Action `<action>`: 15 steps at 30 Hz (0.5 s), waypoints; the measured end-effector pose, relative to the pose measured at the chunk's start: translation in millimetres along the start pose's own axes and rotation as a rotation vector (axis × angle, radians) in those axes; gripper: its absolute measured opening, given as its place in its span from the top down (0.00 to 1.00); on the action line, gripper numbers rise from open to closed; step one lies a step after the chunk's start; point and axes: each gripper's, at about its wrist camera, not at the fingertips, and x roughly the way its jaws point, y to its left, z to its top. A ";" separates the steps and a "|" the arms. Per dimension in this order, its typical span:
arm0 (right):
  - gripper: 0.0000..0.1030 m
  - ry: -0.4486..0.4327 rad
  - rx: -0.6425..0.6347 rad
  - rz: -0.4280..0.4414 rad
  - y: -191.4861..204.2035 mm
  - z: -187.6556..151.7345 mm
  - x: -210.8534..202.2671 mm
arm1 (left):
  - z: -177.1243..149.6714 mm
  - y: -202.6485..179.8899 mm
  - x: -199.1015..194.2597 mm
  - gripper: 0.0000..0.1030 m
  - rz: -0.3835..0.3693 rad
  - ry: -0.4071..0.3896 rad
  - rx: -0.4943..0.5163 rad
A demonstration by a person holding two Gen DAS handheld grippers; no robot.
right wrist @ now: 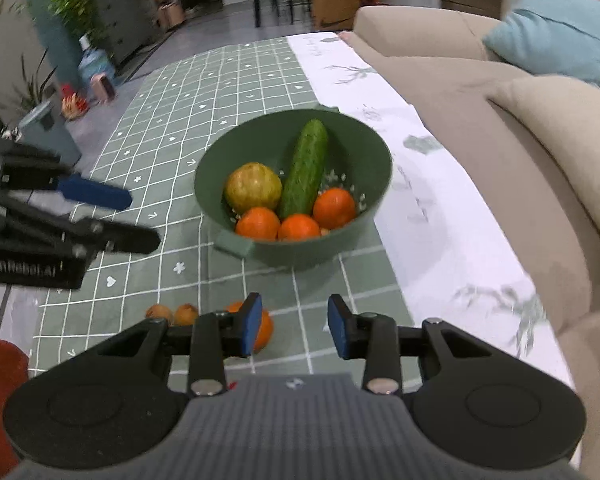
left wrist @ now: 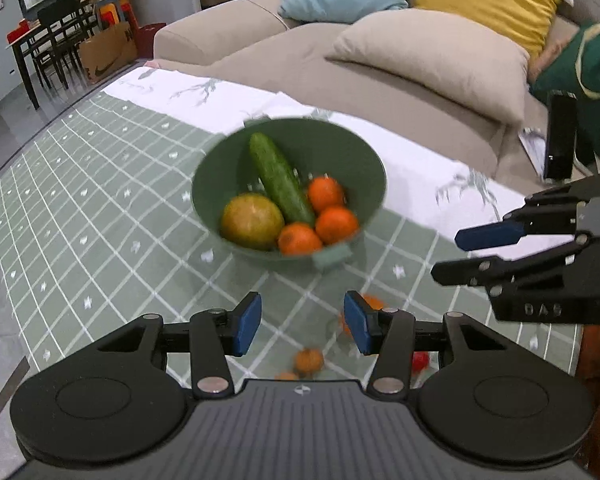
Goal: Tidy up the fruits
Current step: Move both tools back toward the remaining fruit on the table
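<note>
A green bowl [left wrist: 364, 152] [right wrist: 364, 132] stands on the checked tablecloth. It holds a cucumber [left wrist: 280, 180] [right wrist: 306, 168], a yellow-green round fruit [left wrist: 252, 222] [right wrist: 253, 187] and three oranges [left wrist: 336, 224] [right wrist: 258, 222]. My left gripper [left wrist: 303, 322] hovers short of the bowl, open, with nothing between its blue pads. My right gripper [right wrist: 296, 326] is also open and empty, to the right of the left one [right wrist: 140, 220]. A loose orange [right wrist: 265, 330] [left wrist: 374, 303] lies on the cloth behind the fingers, near two small brown fruits [right wrist: 159, 312] [left wrist: 309, 361].
A beige sofa [left wrist: 380, 92] [right wrist: 500, 128] with blue, yellow and beige cushions runs along the table's far side. A white patterned cloth [left wrist: 204, 96] [right wrist: 404, 184] covers that edge. A small red item [left wrist: 420, 360] lies near the front. A dining table and chairs [left wrist: 52, 40] stand beyond.
</note>
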 end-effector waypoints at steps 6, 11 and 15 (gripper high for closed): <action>0.68 -0.007 0.091 -0.016 6.9 -34.1 -0.9 | -32.8 -17.2 -9.7 0.45 0.062 -0.020 0.038; 0.68 -0.012 0.107 -0.034 14.3 -57.3 -2.1 | -53.9 -19.3 -9.0 0.45 0.068 -0.044 -0.008; 0.68 -0.009 0.113 -0.037 19.7 -69.2 2.0 | -72.3 -23.8 -2.4 0.45 0.098 -0.046 -0.004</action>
